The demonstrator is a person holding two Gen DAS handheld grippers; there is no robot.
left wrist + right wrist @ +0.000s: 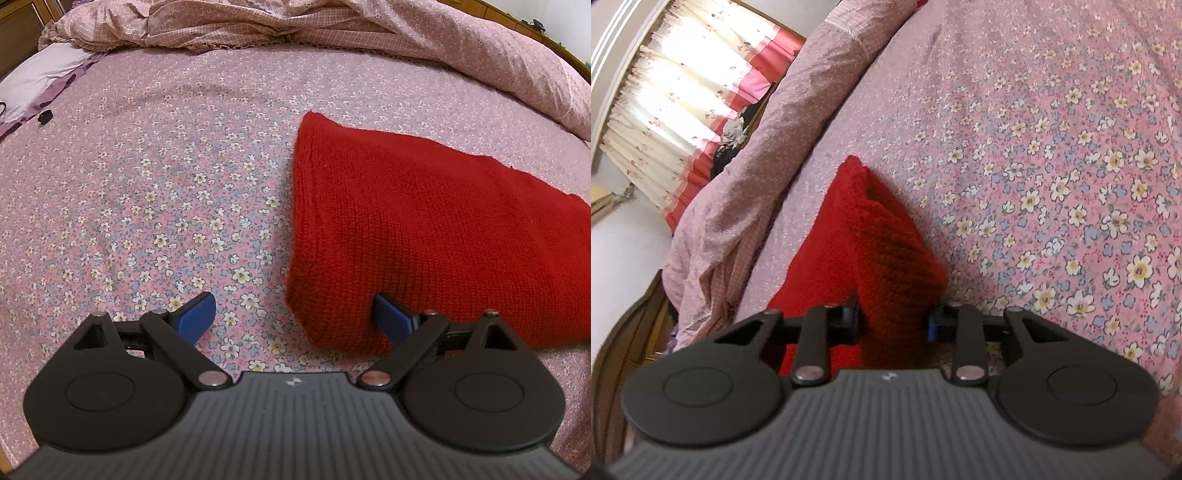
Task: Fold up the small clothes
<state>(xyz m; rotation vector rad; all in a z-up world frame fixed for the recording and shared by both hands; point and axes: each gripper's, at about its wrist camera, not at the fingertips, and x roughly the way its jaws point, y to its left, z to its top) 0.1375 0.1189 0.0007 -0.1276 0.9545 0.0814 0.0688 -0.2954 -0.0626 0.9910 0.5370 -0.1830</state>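
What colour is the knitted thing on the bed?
Red. The knitted garment shows best in the left wrist view.

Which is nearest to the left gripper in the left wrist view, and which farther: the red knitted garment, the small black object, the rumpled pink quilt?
From the left gripper:
1. Red knitted garment, right beside it; its near corner reaches the right finger.
2. Small black object, far left on the floral sheet.
3. Rumpled pink quilt, along the far edge of the bed.
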